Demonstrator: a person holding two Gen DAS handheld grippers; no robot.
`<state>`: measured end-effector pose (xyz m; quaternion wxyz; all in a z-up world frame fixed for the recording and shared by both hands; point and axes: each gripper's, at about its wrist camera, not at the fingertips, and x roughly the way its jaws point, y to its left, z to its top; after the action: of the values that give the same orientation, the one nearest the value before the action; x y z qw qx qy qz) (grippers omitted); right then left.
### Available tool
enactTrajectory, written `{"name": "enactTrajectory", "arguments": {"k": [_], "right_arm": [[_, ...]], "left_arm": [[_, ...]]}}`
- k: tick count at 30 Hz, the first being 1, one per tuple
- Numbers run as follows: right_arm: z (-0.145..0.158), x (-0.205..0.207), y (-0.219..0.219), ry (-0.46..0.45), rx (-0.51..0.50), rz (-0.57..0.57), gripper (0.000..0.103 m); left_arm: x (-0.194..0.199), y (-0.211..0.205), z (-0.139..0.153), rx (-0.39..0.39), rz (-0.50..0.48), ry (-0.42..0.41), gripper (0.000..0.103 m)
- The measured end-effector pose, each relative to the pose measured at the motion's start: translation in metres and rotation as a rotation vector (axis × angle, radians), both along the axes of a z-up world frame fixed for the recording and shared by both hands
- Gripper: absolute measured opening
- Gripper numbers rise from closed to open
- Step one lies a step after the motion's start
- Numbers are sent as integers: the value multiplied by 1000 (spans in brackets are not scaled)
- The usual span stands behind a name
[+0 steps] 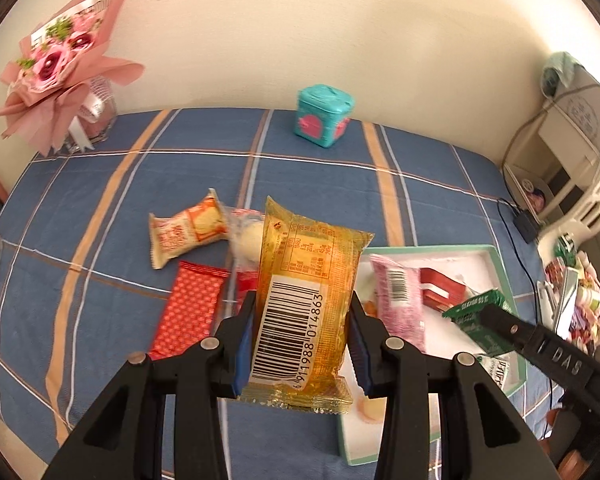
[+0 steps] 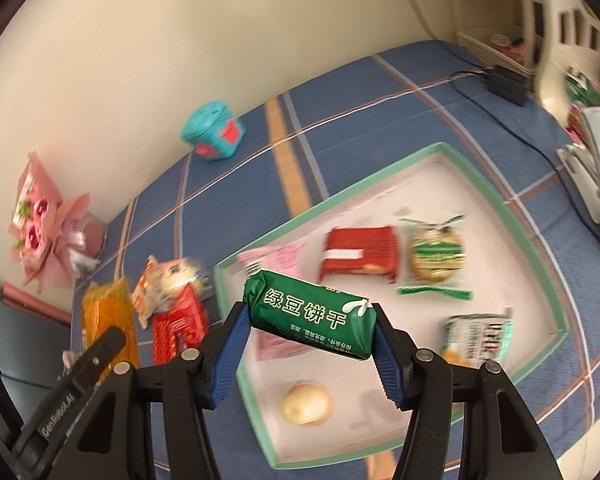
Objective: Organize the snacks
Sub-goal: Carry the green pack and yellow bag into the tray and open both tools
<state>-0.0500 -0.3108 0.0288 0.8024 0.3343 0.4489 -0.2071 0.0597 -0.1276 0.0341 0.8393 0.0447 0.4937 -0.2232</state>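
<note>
L gripper jaws clenched on yellow pack, R gripper on green biscuit pack, both above tray; light, crinkly, fragile inside, so grip mid-body.

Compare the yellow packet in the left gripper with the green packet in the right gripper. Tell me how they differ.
The yellow packet is translucent amber and shows a barcode; the green packet is opaque dark green with white lettering. The yellow packet is flat and stands on end between the left gripper's pads; the green packet is plump and lies crosswise in the right gripper. Both are sealed snacks, each pinched and held above the bed.
</note>
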Motion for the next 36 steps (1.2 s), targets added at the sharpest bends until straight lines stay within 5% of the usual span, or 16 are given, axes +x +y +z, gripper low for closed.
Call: {"name": "enactTrajectory", "arguments": {"k": [16, 36], "right_arm": [[2, -47, -66, 13, -5, -120, 62], [-11, -44, -67, 58, 13, -106, 62]], "left_arm": [[-51, -77, -7, 46, -172, -4, 42], [-79, -114, -28, 125, -280, 43, 42]]}}
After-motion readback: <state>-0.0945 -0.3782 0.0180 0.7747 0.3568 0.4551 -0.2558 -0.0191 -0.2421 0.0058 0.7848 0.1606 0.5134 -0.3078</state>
